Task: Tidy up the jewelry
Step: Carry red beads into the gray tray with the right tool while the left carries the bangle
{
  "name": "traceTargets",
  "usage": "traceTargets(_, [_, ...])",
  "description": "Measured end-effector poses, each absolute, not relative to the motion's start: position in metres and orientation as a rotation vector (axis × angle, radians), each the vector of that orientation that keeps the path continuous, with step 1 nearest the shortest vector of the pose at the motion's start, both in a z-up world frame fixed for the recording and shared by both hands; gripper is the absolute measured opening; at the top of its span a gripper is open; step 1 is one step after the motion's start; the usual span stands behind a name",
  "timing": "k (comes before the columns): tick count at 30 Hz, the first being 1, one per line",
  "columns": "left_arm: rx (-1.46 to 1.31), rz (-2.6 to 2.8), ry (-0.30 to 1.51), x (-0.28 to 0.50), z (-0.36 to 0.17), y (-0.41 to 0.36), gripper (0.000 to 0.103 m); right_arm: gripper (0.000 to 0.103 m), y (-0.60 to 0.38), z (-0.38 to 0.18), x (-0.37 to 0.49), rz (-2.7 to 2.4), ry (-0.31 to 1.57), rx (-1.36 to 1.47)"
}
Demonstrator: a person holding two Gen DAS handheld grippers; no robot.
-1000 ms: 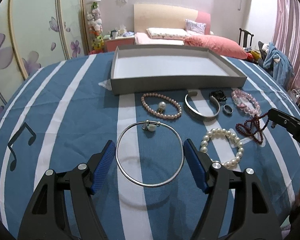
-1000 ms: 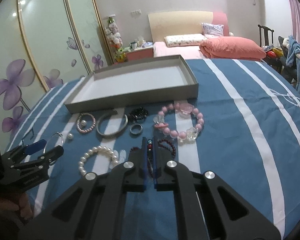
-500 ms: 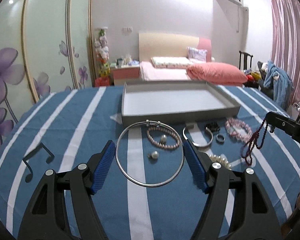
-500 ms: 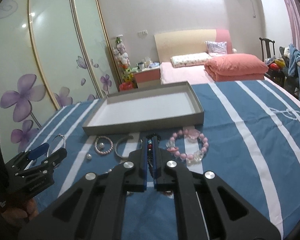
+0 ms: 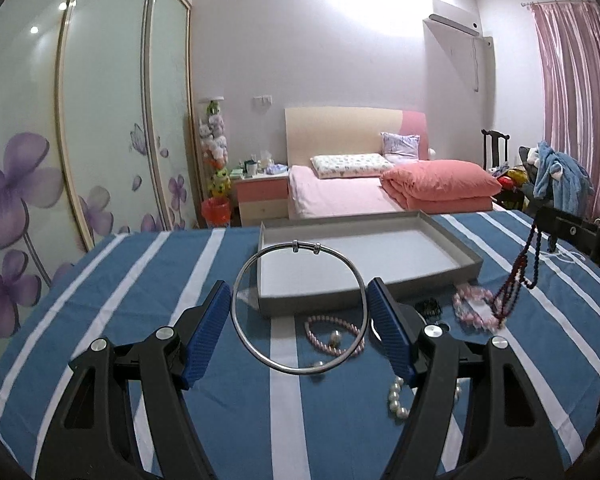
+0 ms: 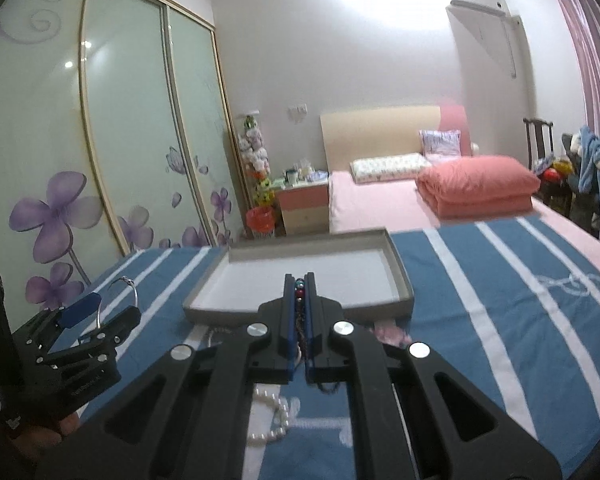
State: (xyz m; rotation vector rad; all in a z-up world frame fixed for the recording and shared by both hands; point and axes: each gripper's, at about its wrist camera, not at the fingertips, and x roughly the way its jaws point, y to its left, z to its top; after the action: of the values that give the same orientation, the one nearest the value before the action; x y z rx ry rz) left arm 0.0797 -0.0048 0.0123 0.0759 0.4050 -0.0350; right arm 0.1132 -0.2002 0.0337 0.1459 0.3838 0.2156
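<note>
holding a large silver ring bangle by its two sides, the left tool has its blue pads wide apart and the bangle is lifted above the counter with its blue and white striped cloth. under it, on the cloth, lie a pink pearl bracelet and one loose pearl. beyond is the grey tray, white inside. a white pearl bracelet lies nearer, partly hidden by the right finger. further right is a pink bead bracelet. at the far right the right tool is closed narrow on a dark red bead strand, which hangs free above the cloth.
</note>
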Motion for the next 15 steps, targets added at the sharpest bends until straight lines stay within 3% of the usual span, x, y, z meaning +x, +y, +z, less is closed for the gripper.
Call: traceTargets(15, [0.066, -0.002, 0.398, 0.158, 0.019, -0.013, 0.07, 0.005, -0.191, 0.052, 0.196, 0.184, 0.32, 0.142])
